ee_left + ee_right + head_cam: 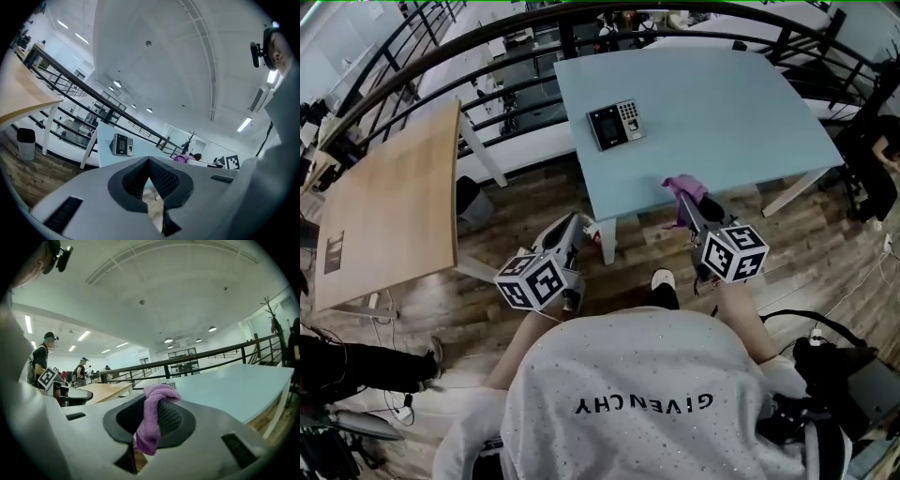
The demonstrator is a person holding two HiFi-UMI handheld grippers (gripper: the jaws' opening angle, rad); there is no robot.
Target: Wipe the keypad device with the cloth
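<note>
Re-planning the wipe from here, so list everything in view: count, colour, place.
keypad device: one, black and grey, far-left part of the blue table
blue table: one, light blue, ahead
cloth: one, purple, in the right gripper's jaws
wooden table: one, light wood, left
railing: one, black, beyond both tables
bin: one, grey and black, on the floor between the tables
left gripper: grey, jaws together, empty
right gripper: grey, shut on the cloth
person's top: white, bottom of head view

Keypad device (616, 124) lies on the blue table (750, 112) at 12 o'clock. The right gripper (683, 195) holds the cloth (692, 187) at 2 o'clock.
</note>
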